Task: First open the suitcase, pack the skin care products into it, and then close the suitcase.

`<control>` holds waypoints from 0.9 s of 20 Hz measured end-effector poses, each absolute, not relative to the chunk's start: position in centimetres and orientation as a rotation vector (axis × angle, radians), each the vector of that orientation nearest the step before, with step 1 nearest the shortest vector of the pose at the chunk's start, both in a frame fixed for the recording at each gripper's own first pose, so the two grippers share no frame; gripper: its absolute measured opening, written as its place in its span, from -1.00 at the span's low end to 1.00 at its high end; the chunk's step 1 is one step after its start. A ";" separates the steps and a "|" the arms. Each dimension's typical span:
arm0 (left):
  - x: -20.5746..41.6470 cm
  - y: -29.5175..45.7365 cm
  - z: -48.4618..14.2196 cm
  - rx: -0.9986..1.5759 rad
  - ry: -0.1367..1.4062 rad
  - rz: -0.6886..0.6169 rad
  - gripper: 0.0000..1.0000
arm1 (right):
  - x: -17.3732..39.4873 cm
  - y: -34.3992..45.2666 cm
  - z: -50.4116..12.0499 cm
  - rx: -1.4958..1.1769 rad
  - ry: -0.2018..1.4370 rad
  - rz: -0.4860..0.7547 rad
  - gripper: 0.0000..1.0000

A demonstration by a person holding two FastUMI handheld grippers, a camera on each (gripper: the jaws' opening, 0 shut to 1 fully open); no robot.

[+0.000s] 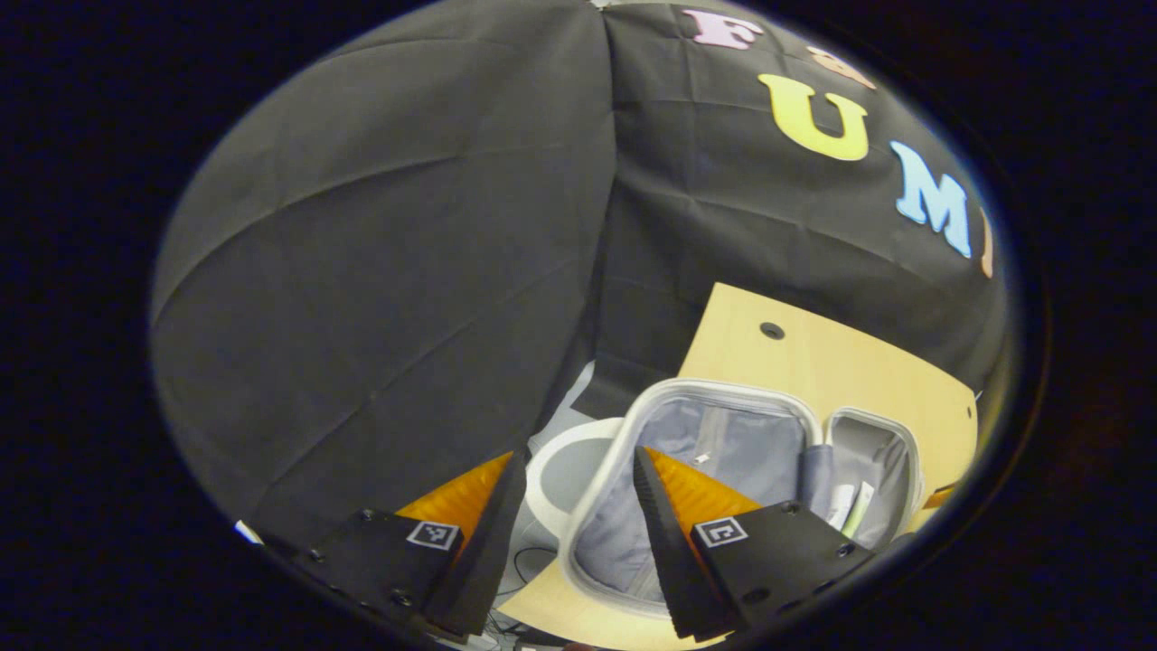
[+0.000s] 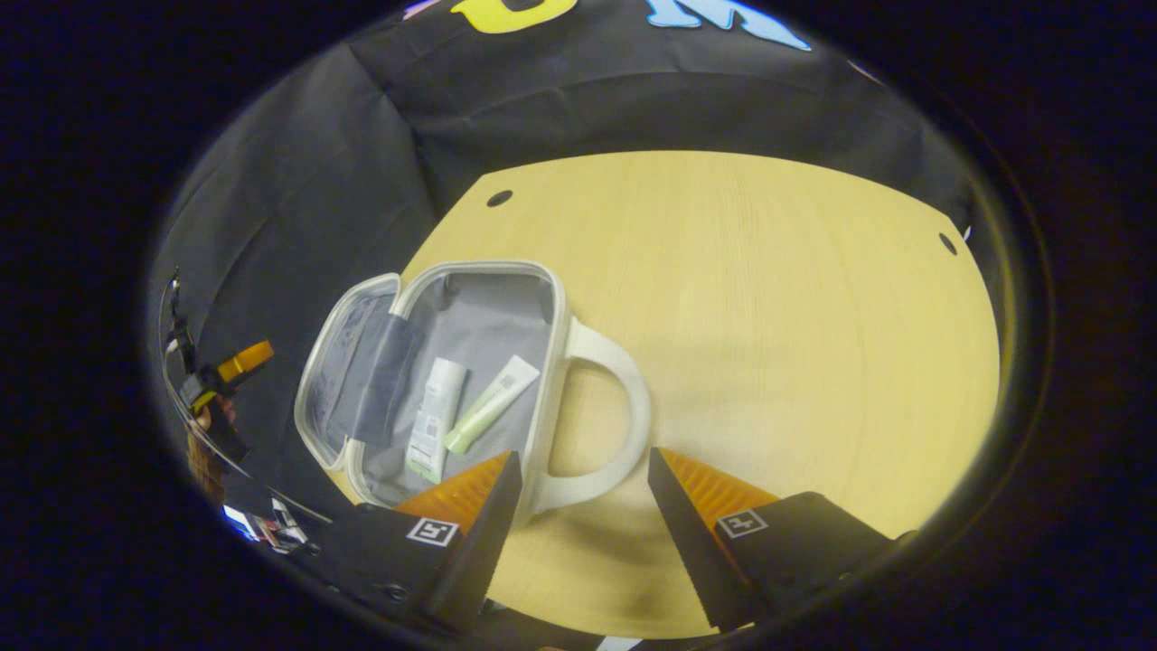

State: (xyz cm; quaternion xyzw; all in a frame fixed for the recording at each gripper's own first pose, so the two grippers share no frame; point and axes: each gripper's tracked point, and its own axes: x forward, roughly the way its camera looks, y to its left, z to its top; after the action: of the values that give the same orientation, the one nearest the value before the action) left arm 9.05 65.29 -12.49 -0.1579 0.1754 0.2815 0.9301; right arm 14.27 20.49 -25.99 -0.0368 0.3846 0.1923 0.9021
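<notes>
The suitcase [image 2: 452, 380] lies open on the table [image 2: 768, 298] with two tubes [image 2: 461, 407] inside, its handle [image 2: 606, 407] just ahead of the right gripper [image 2: 583, 493], whose jaws are spread wide and empty, like the left gripper [image 1: 578, 506], poised over the lid.

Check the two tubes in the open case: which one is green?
The slimmer tube, lying diagonally on the handle side of the suitcase. It is pale green with a white end; the wider tube beside it is mostly white.
</notes>
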 end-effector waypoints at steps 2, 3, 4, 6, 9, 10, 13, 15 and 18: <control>9.4 66.9 -14.0 -0.361 0.384 0.577 0.59 | 13.9 18.5 -26.5 -0.080 0.816 0.362 0.75; 9.7 67.4 -14.9 -0.374 0.397 0.573 0.59 | 13.7 17.6 -26.7 -0.071 0.828 0.344 0.75; 10.1 67.8 -15.6 -0.389 0.407 0.557 0.59 | 13.7 16.7 -26.6 -0.049 0.839 0.324 0.75; 11.1 68.8 -17.6 -0.433 0.436 0.532 0.58 | 13.9 15.0 -26.4 -0.014 0.846 0.284 0.75; 12.0 70.6 -22.3 -0.510 0.535 0.554 0.59 | 14.2 11.8 -26.1 0.001 0.844 0.210 0.75; 12.4 71.2 -23.5 -0.536 0.547 0.562 0.56 | 14.2 11.0 -26.1 0.006 0.846 0.188 0.74; 13.3 72.0 -25.4 -0.628 0.567 0.562 0.60 | 13.9 9.1 -26.7 0.029 0.868 0.140 0.75; 14.1 72.4 -27.1 -0.738 0.579 0.562 0.59 | 13.7 8.6 -27.4 0.036 0.891 0.121 0.75; 14.5 70.9 -28.9 -1.090 0.543 0.532 0.59 | 13.8 9.0 -27.9 0.031 0.913 0.123 0.75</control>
State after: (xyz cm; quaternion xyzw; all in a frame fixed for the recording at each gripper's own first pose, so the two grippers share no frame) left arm 14.49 70.88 -28.85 -0.5058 0.2519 0.2468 0.7873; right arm 13.77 9.03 -27.86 0.0149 0.4407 0.0595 0.8956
